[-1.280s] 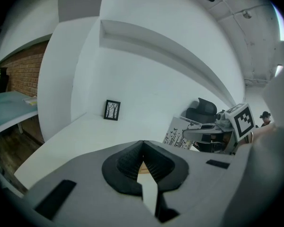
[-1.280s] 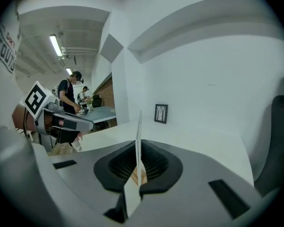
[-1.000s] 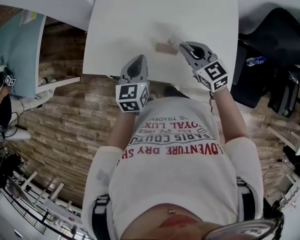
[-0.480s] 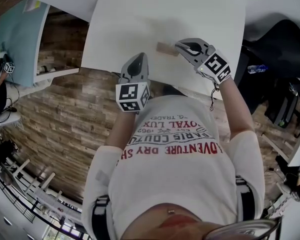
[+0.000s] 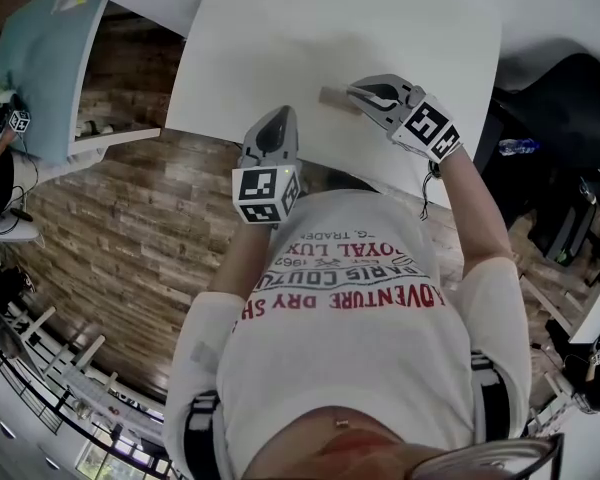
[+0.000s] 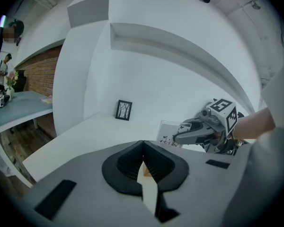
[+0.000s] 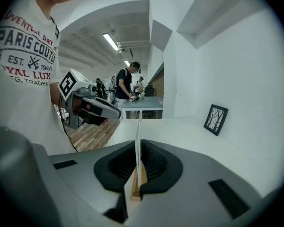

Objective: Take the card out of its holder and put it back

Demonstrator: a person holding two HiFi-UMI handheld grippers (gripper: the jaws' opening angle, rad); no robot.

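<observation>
My right gripper is clamped on the thin clear printed card, held upright with its lower edge at the tan wooden holder on the white table. My left gripper, jaws together and empty, hovers at that table's near edge.

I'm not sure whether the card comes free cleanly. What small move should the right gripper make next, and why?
Probably a slow lift straight up, in the card's own plane. The right gripper is shut on the thin card, whose lower edge appears to meet the wooden holder. The left gripper is shut, empty and apart from the holder, so a tilted pull might drag the base along.
</observation>
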